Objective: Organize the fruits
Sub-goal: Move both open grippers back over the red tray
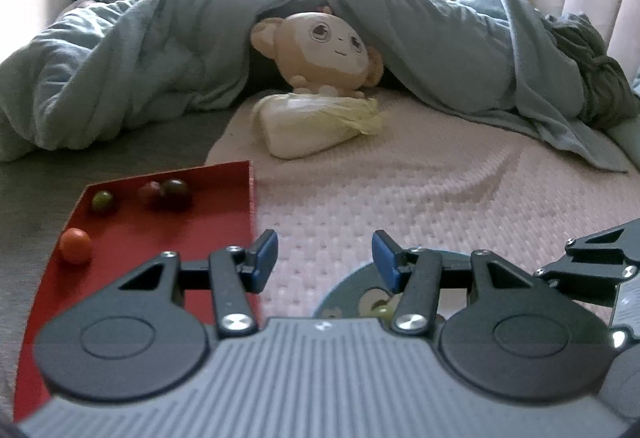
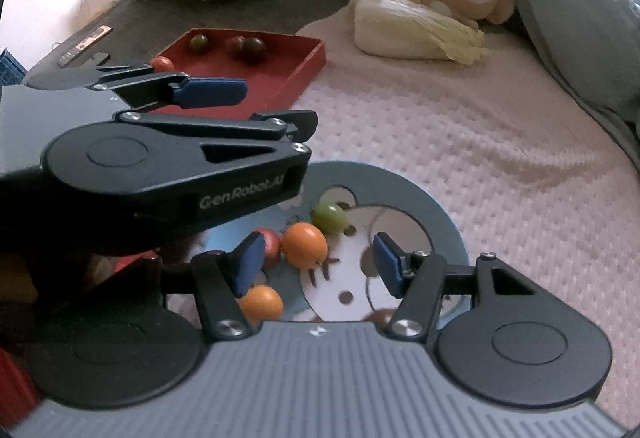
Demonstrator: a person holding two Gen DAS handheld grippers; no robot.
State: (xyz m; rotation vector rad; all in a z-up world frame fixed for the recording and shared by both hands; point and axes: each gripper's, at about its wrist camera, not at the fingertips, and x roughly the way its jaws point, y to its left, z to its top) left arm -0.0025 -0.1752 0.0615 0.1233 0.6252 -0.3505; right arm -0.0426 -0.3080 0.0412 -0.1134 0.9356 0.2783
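A red tray (image 1: 224, 222) lies on the bed and holds several small fruits: an orange one (image 1: 75, 245), a green one (image 1: 102, 201), a red one (image 1: 150, 192) and a dark one (image 1: 175, 190). The tray also shows in the right wrist view (image 2: 308, 66). A blue cartoon plate (image 2: 420, 194) holds two orange fruits (image 2: 305, 244) (image 2: 262, 303), a green one (image 2: 329, 217) and a red one (image 2: 270, 247). My left gripper (image 1: 324, 256) is open and empty between tray and plate. My right gripper (image 2: 318, 264) is open and empty just above the plate.
A cabbage (image 1: 316, 126) and a plush monkey (image 1: 324, 50) lie behind on the pink mattress (image 1: 440, 198). A rumpled blue duvet (image 1: 120, 78) piles across the back. The left gripper's body (image 2: 180, 158) hangs over the plate's left side.
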